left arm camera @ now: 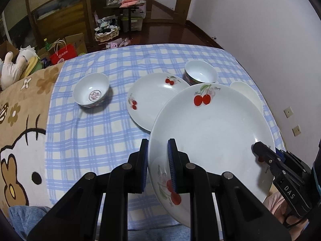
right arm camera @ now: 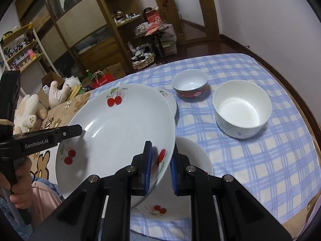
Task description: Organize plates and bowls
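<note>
A large white cherry plate [left arm camera: 212,128] is held above the checked cloth by both grippers. My left gripper [left arm camera: 158,166] is shut on its near left rim. My right gripper [right arm camera: 160,168] is shut on its near right rim [right arm camera: 120,128]; it also shows in the left wrist view [left arm camera: 266,156]. A second cherry plate [left arm camera: 152,98] lies on the cloth behind. A third cherry plate [right arm camera: 192,158] lies under the held one. A small bowl with a printed base [left arm camera: 91,93] stands at the left. A red-sided bowl [right arm camera: 190,85] and a large white bowl [right arm camera: 242,108] stand at the right.
The blue checked cloth [left arm camera: 96,132] covers a bed with a cartoon blanket [left arm camera: 22,140] at the left. Plush toys [right arm camera: 32,108] sit beyond the bed's left side. Shelves and boxes [left arm camera: 120,20] stand on the floor behind. A wall [left arm camera: 270,40] runs along the right.
</note>
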`<state>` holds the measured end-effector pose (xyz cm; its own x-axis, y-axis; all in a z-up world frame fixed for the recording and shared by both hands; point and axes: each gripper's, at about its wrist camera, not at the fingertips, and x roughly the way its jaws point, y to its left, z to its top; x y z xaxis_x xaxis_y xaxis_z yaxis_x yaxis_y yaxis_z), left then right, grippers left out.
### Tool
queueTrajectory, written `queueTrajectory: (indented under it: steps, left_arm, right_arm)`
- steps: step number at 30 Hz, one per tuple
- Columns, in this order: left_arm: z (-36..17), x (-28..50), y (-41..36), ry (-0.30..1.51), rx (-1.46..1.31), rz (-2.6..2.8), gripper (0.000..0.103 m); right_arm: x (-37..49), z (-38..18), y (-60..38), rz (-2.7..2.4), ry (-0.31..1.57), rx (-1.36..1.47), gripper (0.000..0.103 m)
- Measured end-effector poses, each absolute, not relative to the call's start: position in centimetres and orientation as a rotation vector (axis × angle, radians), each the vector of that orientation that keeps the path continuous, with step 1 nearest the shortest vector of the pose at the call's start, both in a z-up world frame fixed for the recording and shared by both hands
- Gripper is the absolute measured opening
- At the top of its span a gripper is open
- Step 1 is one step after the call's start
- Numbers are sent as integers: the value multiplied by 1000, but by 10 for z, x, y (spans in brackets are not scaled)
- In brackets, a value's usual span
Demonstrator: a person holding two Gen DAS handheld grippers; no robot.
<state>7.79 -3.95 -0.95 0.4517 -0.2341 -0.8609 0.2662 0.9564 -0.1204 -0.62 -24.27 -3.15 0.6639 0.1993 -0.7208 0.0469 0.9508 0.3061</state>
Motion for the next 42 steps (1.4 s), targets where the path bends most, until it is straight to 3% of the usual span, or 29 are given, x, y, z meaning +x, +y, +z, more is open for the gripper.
queueTrajectory:
  steps: [14, 42]
  left_arm:
    - [-33, 63, -56, 1021, 43, -325, 18]
    - [-93, 76, -77, 1116, 38, -373, 18]
  right_arm:
    - [-23, -53, -257, 45, 847, 355, 18]
    - [-19, -105, -278, -7, 928, 412, 18]
